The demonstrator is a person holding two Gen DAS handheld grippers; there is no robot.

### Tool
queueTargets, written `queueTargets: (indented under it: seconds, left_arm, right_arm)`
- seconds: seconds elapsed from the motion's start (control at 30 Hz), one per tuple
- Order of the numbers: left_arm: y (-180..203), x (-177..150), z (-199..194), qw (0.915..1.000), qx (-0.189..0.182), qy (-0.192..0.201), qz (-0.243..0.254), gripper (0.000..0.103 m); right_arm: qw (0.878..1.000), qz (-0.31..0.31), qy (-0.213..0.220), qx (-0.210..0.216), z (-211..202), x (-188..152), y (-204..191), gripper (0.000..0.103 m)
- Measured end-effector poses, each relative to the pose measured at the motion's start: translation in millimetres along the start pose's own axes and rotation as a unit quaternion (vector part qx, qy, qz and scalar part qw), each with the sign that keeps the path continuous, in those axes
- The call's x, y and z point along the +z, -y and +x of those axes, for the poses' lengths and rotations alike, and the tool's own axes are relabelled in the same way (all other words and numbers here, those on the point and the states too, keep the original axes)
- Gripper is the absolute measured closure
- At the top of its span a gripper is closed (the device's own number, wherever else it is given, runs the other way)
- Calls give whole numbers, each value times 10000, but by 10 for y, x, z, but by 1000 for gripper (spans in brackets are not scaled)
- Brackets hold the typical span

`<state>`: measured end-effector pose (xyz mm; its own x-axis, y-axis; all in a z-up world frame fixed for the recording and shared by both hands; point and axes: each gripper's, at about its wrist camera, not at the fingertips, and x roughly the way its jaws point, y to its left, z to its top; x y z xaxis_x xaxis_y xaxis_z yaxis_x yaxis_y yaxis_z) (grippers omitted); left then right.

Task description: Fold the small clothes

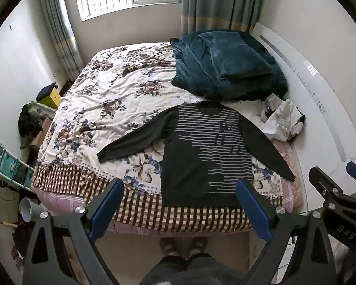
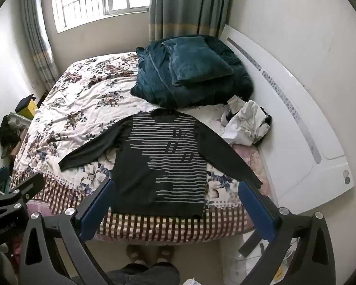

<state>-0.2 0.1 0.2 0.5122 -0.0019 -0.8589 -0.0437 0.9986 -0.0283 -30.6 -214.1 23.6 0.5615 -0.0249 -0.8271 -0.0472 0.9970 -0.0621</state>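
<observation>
A dark long-sleeved sweater with grey stripes point(image 1: 201, 154) lies flat on the floral bed cover point(image 1: 111, 99), sleeves spread, hem toward me at the bed's near edge. It also shows in the right wrist view point(image 2: 163, 166). My left gripper point(image 1: 180, 190) is open and empty, held above the near edge of the bed just short of the hem. My right gripper point(image 2: 175, 192) is open and empty, at a like height over the hem; it also appears at the right edge of the left wrist view point(image 1: 337, 175).
A folded teal blanket pile point(image 1: 225, 66) sits at the far right of the bed. Crumpled white clothes point(image 1: 282, 121) lie by the white headboard point(image 1: 320, 99). Clutter stands on the floor at the left point(image 1: 28, 123). My slippered feet point(image 1: 182, 247) stand at the bed's foot.
</observation>
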Motion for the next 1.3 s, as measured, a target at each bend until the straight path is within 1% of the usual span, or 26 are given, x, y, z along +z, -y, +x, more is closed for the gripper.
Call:
queueTargets:
  seconds: [0.1, 0.27, 0.3, 0.47, 0.67, 0.87, 1.3]
  left_arm:
    - [5, 1, 1, 10000, 64, 16, 20, 7]
    - [6, 10, 12, 10000, 40, 12, -3, 7]
    - [-33, 50, -47, 10000, 39, 10, -4, 7]
    - [-43, 52, -71, 10000, 18, 28, -15, 7]
    - [-12, 135, -120, 10000, 65, 63, -9, 7]
    - [-50, 115, -148, 9999, 73, 77, -15, 7]
    - [-76, 189, -168, 9999, 97, 136, -22, 7]
  right_arm:
    - [10000, -30, -24, -33, 1, 1, -1, 0]
    - [10000, -39, -17, -39, 0, 0, -3, 0]
    - [10000, -48, -21, -45, 8, -5, -3, 0]
    - [10000, -44, 1, -47, -13, -24, -28, 0]
    - [10000, -51, 14, -47, -11, -69, -22, 0]
    - [10000, -43, 19, -33, -19, -86, -32, 0]
    - [10000, -47, 48, -28, -43, -71, -21, 0]
